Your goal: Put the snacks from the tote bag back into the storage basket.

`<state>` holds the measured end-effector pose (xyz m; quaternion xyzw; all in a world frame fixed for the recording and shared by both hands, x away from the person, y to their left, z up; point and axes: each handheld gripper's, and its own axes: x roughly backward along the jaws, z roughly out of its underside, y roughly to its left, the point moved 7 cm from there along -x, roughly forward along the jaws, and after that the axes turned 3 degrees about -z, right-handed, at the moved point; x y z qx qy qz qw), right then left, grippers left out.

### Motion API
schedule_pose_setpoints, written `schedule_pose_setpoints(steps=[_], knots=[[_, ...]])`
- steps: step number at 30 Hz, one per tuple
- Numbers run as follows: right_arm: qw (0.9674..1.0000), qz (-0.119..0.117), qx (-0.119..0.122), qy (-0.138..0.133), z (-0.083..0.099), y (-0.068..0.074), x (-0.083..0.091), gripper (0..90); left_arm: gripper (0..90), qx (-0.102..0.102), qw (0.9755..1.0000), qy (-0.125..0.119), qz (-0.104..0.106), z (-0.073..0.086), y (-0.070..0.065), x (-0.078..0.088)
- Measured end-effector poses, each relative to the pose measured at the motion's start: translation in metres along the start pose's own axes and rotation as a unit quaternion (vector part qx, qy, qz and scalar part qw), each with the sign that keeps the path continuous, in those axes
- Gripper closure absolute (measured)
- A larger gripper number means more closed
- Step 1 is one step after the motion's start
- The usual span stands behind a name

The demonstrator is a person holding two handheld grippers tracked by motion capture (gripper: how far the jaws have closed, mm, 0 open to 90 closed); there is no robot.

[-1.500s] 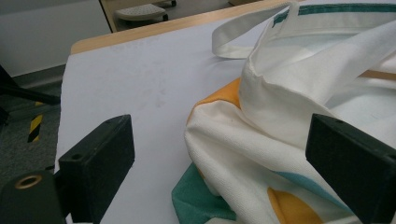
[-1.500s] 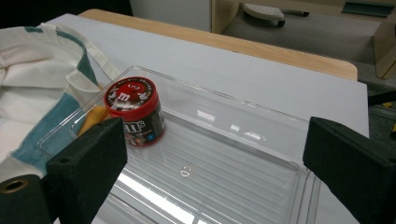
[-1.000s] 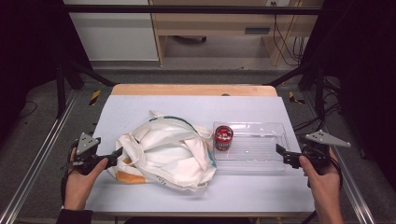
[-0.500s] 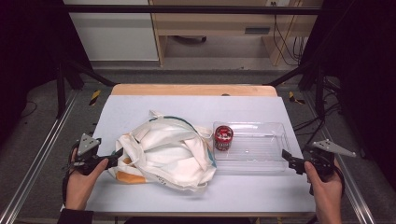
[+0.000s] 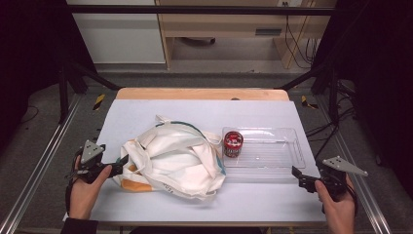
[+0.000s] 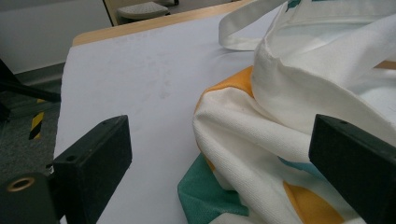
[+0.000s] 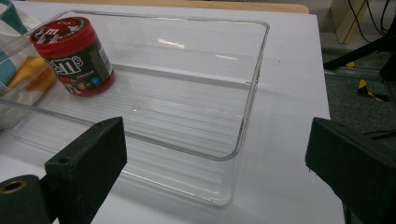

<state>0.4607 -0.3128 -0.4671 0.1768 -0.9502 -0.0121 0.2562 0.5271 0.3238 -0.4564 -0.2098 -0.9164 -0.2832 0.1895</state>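
A white cloth tote bag point(image 5: 170, 163) with orange and teal patches lies slumped on the table's left half. My left gripper point(image 5: 121, 165) is at its left edge, open, with the bag's corner point(image 6: 289, 116) just ahead between the wide jaws and nothing pinched. To the bag's right lies a clear plastic tray point(image 5: 287, 148), and a red-lidded candy can point(image 5: 233, 144) stands upright in its left end. My right gripper point(image 5: 298, 176) hovers open just off the tray's near right corner. In the right gripper view the tray point(image 7: 252, 84) and the can point(image 7: 72, 56) lie beyond the jaws.
A white sheet point(image 5: 160, 112) covers the table, with a wooden strip point(image 5: 199, 93) along the far edge. Bare sheet lies behind the bag and in front of the tray. Metal rails run down both sides of the table, and dark floor with cables lies beyond.
My right gripper has drawn back a little toward the table's near edge, away from the tray. The left gripper, the bag and the can have stayed put.
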Motion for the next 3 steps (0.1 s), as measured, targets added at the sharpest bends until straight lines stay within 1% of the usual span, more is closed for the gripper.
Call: schedule_pose_setpoints(steps=[1, 3], knots=[[1.0000, -0.001, -0.001, 0.003, 0.0015, 0.0009, -0.0003, 5.9, 5.6, 0.000, 1.0000, 0.000, -0.001, 0.0002, -0.0002, -0.0002], [0.9999, 0.001, 0.008, 0.007, 0.0037, 0.0017, -0.0017, 6.1, 5.5, -0.001, 1.0000, -0.001, -0.001, 0.0004, -0.0006, -0.0006]])
